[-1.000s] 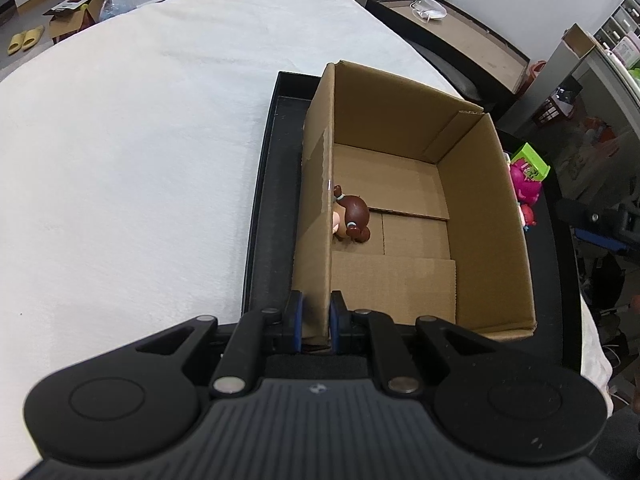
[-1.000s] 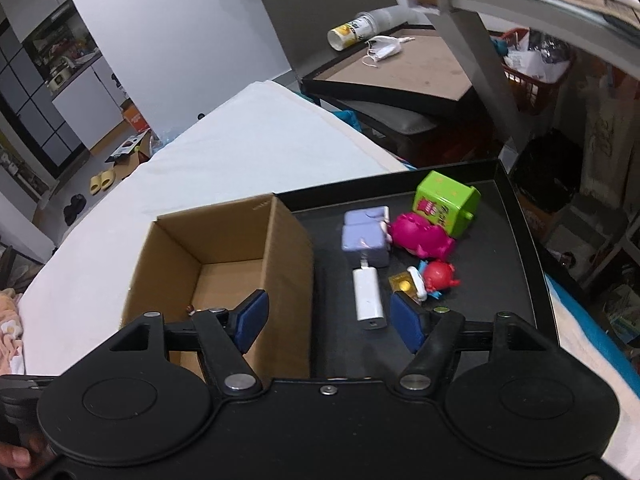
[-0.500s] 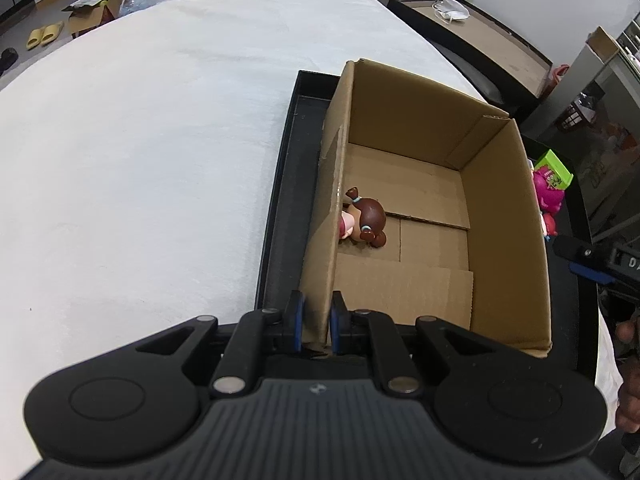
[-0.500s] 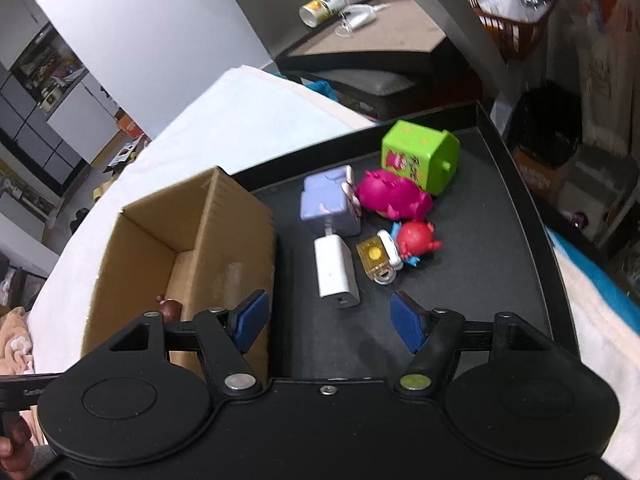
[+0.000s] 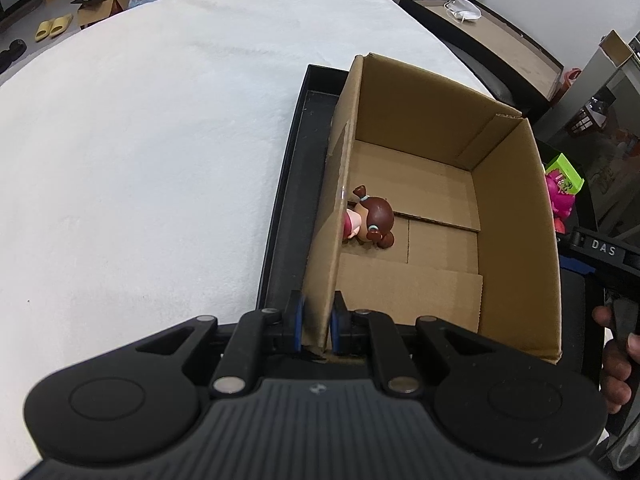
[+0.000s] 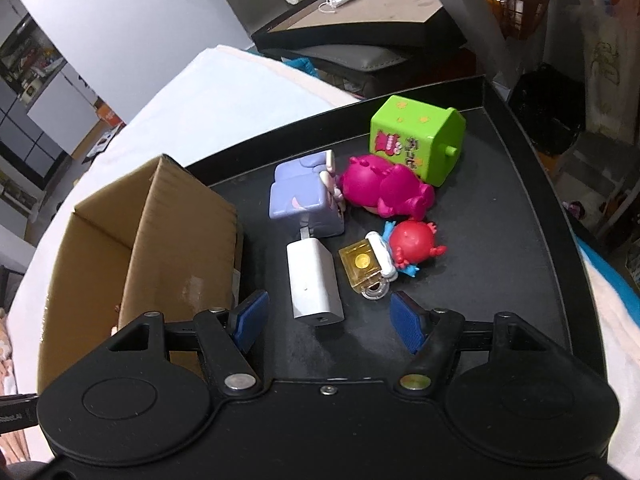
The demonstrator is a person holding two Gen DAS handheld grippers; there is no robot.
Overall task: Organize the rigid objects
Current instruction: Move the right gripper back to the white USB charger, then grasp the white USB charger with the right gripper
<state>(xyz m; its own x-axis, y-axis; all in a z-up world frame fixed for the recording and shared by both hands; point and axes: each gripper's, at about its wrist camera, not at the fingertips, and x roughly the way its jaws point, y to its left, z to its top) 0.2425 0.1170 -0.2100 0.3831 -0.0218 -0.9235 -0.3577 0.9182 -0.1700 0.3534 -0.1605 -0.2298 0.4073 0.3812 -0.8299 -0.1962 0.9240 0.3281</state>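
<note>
A white-covered bed (image 5: 152, 128) carries a black tray (image 6: 532, 208), and on the tray's left part stands an open cardboard box (image 5: 516, 240), its long axis running away from the left wrist camera toward the tray's far edge. The left gripper (image 5: 317, 326) is clenched on the near end of the box's left wall, one blue pad on each side of the cardboard. Inside the box, against that left wall, a brown-haired doll figure (image 5: 374, 220) lies on its side on the floor flaps. On the tray's open right part the toys cluster near the far right corner: a green house-shaped box (image 6: 420, 140) stands farthest back, a magenta figure (image 6: 384, 190) lies touching its front, and a lilac block toy (image 6: 304, 200) sits just left of the magenta one. Nearer lies a white charger (image 6: 312, 282), its long axis pointing from the lilac block toward the camera, with a red round figure (image 6: 414, 242) and a small yellow clear padlock (image 6: 362, 266) just to its right. The right gripper (image 6: 328, 318) hangs released over the tray's near edge, jaws wide, the charger's near end between them but untouched by either pad.
</note>
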